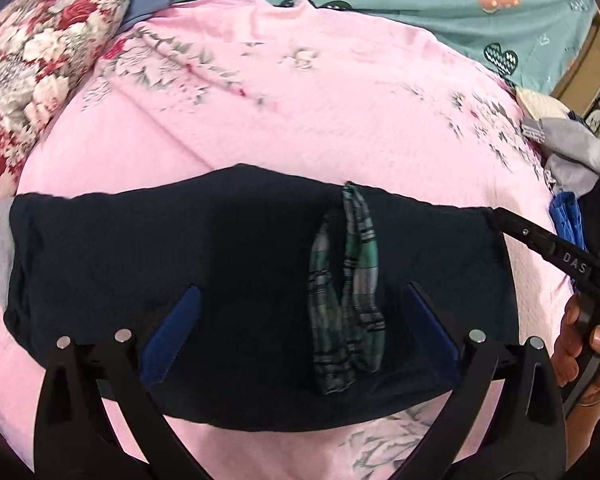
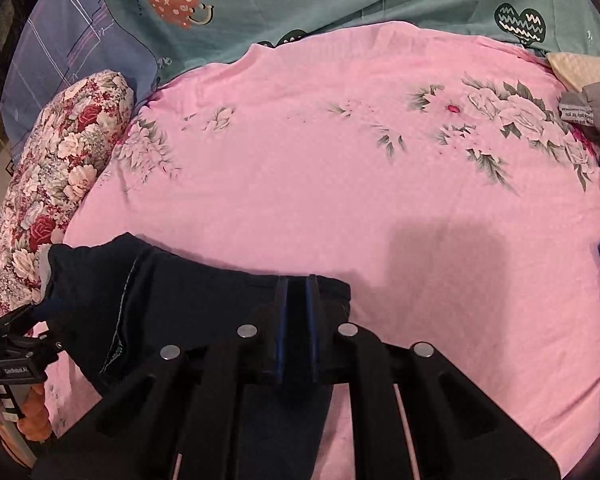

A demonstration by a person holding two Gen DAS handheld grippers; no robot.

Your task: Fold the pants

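1. The pink sheet point(image 2: 340, 184) lies bare across the middle and upper frame, bounded by the floral pillow point(image 2: 56, 184) at left and a clothes pile point(image 1: 572, 152) at right.
2. The dark pants point(image 1: 220, 264) stretch across the lower frame of the left view, a plaid pocket lining point(image 1: 344, 292) hanging out.
3. The left gripper point(image 1: 300, 328) is spread wide over the pants.
4. The right gripper point(image 2: 297, 320) pinches the pants' edge, lower centre.

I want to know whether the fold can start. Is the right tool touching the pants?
Touching. In the right wrist view, the right tool is shut on the dark pants, its fingers clamping the fabric edge.
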